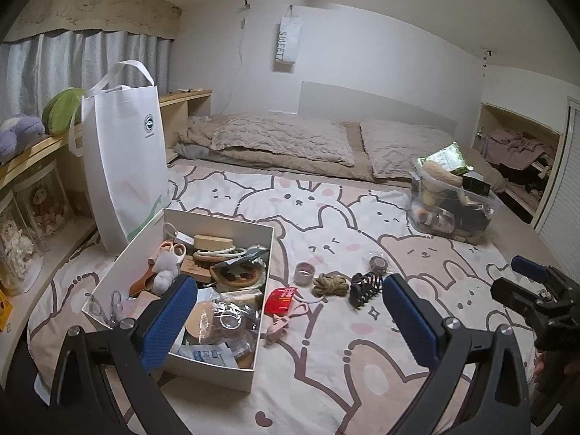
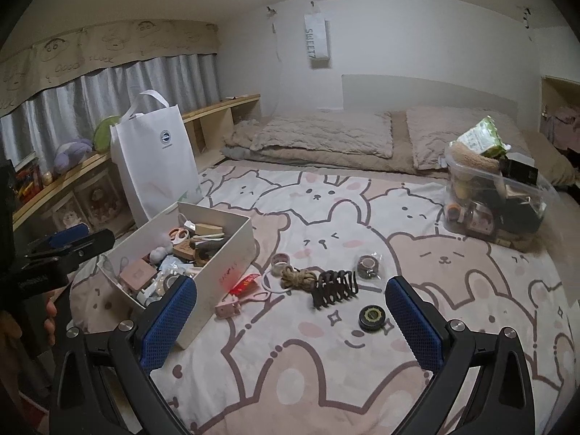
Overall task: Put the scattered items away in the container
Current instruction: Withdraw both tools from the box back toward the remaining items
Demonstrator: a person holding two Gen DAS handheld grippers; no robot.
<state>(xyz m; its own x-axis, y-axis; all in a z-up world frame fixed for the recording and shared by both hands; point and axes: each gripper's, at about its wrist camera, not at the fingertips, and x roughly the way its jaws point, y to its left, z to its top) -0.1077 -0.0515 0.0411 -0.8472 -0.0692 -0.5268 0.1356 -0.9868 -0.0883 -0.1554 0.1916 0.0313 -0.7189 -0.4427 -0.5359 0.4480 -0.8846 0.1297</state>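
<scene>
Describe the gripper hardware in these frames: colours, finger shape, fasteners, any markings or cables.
Both grippers match: the left gripper and right gripper have black angular frames with triangular cut-outs, silver round screw heads at the joints, and two flat fingers faced with blue mesh-textured pads. Seen from the other camera, each body is black and blocky with a blue pad showing. No cables visible; small print on the left body is unreadable.

We see pink/white bear-bunny print bedspread [image 2: 326, 362], white box [image 2: 232, 253], black claw clip [image 2: 333, 286], blue-padded gripper fingers [image 2: 168, 322], white tote bag [image 2: 156, 159].
</scene>
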